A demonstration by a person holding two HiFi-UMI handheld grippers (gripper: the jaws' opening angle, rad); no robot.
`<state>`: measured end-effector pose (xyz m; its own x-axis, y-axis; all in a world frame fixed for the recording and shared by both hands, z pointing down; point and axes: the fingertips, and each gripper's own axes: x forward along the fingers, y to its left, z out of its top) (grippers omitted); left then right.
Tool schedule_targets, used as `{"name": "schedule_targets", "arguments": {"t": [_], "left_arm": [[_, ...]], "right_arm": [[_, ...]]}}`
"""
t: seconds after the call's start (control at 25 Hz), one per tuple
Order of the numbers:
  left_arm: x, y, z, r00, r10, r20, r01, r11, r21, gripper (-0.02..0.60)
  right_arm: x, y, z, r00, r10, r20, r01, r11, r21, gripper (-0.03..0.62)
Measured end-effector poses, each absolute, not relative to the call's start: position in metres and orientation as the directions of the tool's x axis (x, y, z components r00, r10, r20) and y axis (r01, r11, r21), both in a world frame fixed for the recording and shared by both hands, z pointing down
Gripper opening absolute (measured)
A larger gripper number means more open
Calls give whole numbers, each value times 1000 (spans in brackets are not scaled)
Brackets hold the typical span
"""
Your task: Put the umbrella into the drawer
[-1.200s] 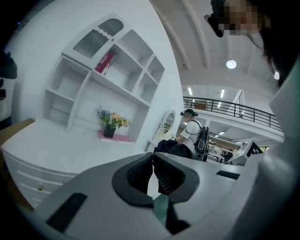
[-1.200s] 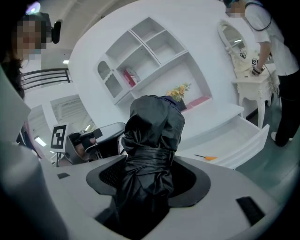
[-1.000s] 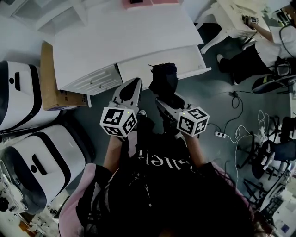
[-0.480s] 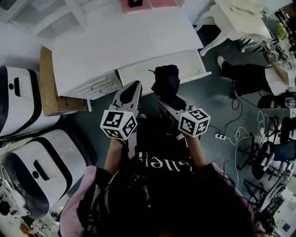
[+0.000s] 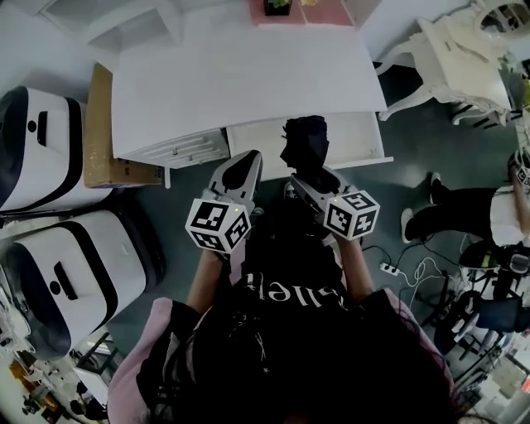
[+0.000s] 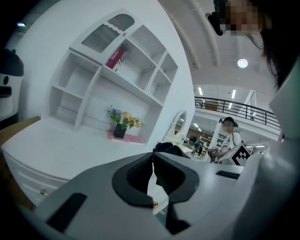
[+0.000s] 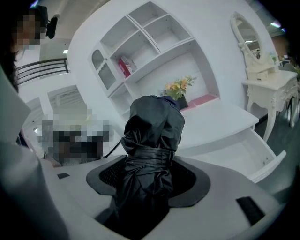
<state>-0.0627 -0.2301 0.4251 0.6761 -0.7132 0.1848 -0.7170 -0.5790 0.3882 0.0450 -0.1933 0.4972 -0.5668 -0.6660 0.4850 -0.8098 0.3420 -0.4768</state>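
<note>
The right gripper (image 5: 300, 175) clamps the folded black umbrella (image 5: 306, 139), which sticks up from between its fingers (image 7: 194, 180) over the open drawer (image 5: 358, 137). The left gripper (image 5: 245, 159) has its fingers (image 6: 136, 174) pressed together on nothing.

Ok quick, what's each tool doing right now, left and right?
Left tool: closed, nothing between its jaws.
Right tool: closed on the black folded umbrella.

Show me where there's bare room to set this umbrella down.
The open drawer is bare on both sides of the umbrella. The desktop is bare up to the pink mat. Crowded: floor at left, with white machines and a cardboard box.
</note>
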Motion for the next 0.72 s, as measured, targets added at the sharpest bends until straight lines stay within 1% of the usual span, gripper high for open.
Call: {"name": "schedule_targets", "arguments": {"t": [0.2,0.32,0.56,0.72], "left_arm": [[-60,-261,426,608,-769,196,-768,-507,391,17],[-60,-276,427,571,-795,206,-792,-467,393,18],[-60,-286,431,520,-823,231,-823,-410,393,18],[-63,-297,438,475,-843,252,-847,-361,391,17]], "right_arm": [[61,-232,529,-607,-544,579,-792,471,-388,290],[70,-252,550,-614,-455,645,-758,567,-323,290],[79,-278,588,-637,-301,710,-675,663,-324,290],[74,-292,609,-651,-196,734,-583,748,-318,290]]}}
